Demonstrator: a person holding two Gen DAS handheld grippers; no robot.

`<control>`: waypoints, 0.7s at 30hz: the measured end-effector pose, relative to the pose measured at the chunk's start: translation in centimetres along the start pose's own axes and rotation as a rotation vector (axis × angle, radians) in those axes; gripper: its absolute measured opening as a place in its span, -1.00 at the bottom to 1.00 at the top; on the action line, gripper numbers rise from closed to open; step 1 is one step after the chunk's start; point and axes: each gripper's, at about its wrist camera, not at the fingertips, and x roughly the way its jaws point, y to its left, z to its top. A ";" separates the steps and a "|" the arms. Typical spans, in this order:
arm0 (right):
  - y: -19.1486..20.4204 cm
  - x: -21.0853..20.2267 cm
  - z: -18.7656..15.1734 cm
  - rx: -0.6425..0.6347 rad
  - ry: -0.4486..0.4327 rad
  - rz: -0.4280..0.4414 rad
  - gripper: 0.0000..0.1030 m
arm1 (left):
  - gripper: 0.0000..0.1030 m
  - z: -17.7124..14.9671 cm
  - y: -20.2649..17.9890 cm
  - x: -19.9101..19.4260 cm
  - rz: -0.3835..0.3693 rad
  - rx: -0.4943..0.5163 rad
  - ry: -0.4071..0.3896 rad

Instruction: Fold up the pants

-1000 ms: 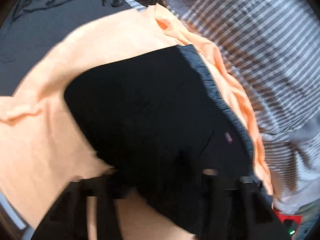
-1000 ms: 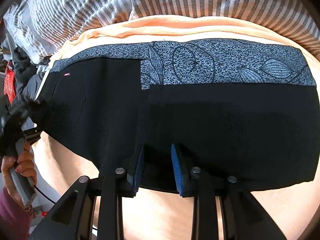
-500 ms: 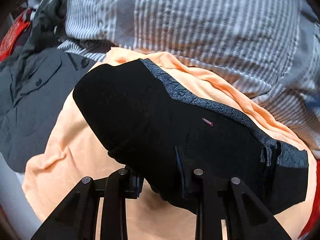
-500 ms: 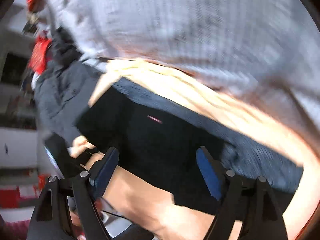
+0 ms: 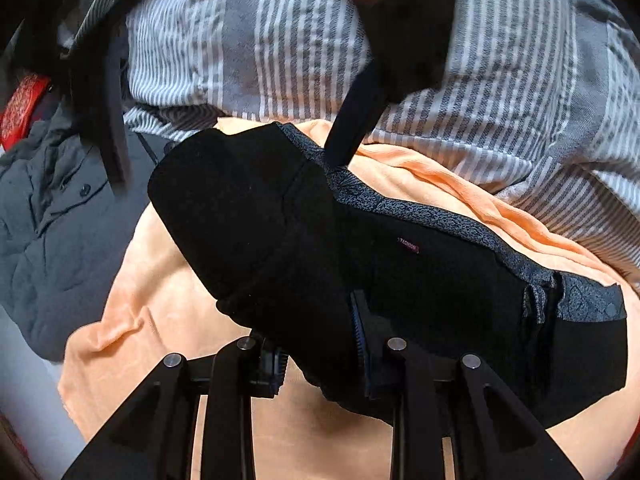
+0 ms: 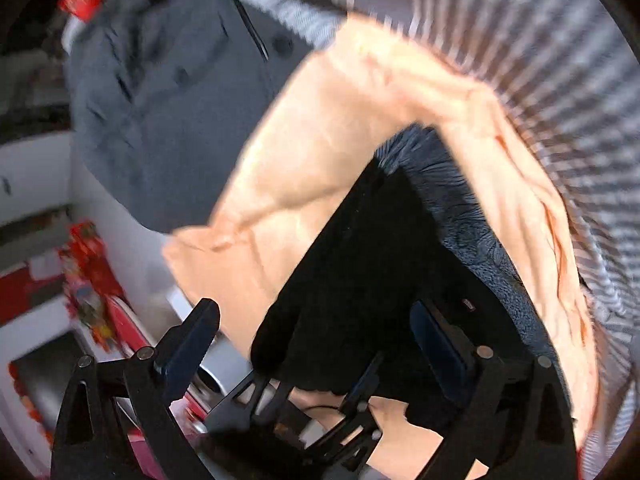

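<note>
1. Black pants (image 5: pixel 400 272) with a grey patterned waistband (image 5: pixel 440 220) lie folded on an orange cloth (image 5: pixel 168 320), which is spread over a grey-and-white striped blanket (image 5: pixel 520 100).
2. Left tongs (image 5: pixel 320 340) are clamped on the near edge of the pants — a thick fold of black fabric fills the narrow gap between the two fingers.
3. Right tongs (image 6: pixel 316 344) stand wide apart, having just been opening; their blue pads (image 6: pixel 436 340) press on nothing, though the dark end of the pants shows between them, below.
4. In the left wrist view, one finger of the right tongs reaches down from above to the waistband's far end.
5. Beside the orange cloth lies a dark grey buttoned jacket (image 6: pixel 168 112) — the right wrist view is blurred.
</note>
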 end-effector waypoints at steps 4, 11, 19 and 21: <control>-0.1 2.2 0.5 -0.020 0.078 -0.059 0.86 | -0.44 -0.1 -0.9 -0.6 0.013 0.053 -0.031; -4.2 -1.9 -3.6 0.016 -0.090 0.051 -0.64 | -0.44 0.2 -2.3 -2.5 -0.041 0.111 -0.050; -12.4 -7.9 -15.7 0.196 -0.394 0.355 -0.65 | -0.43 0.8 -8.3 -7.9 -0.167 0.268 -0.104; -14.3 -8.9 -18.6 0.233 -0.458 0.410 -0.64 | -0.43 0.7 -10.1 -9.1 -0.198 0.316 -0.111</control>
